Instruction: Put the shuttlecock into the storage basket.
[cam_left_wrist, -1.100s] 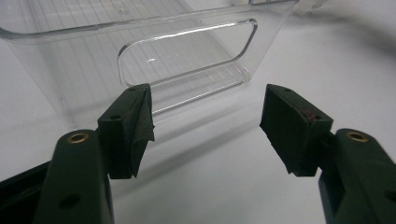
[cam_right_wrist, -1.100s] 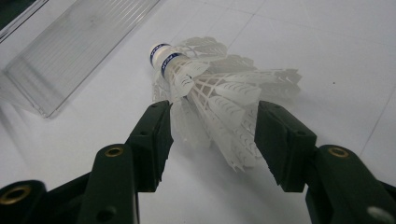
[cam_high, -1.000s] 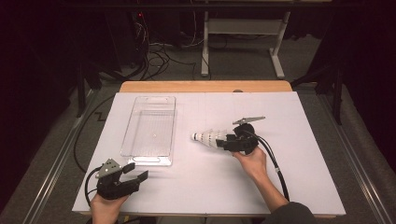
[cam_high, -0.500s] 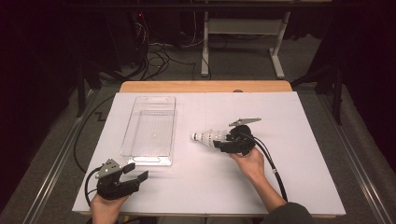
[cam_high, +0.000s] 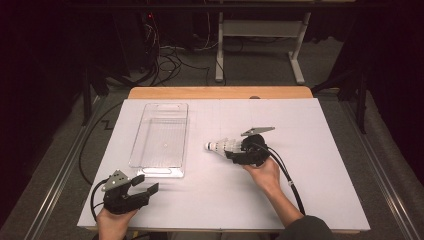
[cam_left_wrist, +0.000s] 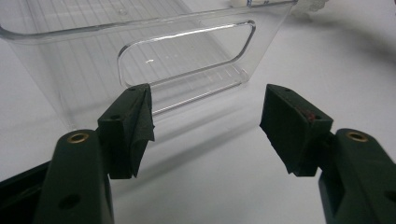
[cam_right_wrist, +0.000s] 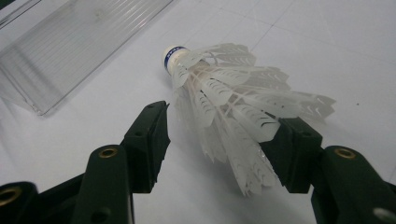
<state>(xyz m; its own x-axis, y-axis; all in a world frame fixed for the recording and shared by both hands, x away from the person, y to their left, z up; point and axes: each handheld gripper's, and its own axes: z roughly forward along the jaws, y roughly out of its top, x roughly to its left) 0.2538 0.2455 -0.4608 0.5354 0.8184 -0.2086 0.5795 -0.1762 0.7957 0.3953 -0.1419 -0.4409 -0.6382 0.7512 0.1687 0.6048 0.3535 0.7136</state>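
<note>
Careful: your right gripper (cam_right_wrist: 215, 140) straddles the shuttlecock (cam_right_wrist: 224, 93) lying on the white table (cam_high: 320, 150), jaws spread.
Squeezing could crush its feather skirt; left gripper (cam_left_wrist: 205, 126) waits spread beside the clear bin (cam_left_wrist: 140, 46).

Both grippers' jaws open: L gripper (cam_high: 146, 184), R gripper (cam_high: 231, 150).

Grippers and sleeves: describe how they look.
Both the left gripper and the right gripper are black, each topped by a grey three-cornered plate and trailing a black cable. Up close, brass-coloured rivets sit behind blocky black pads. A dark sleeve covers the right forearm.
</note>
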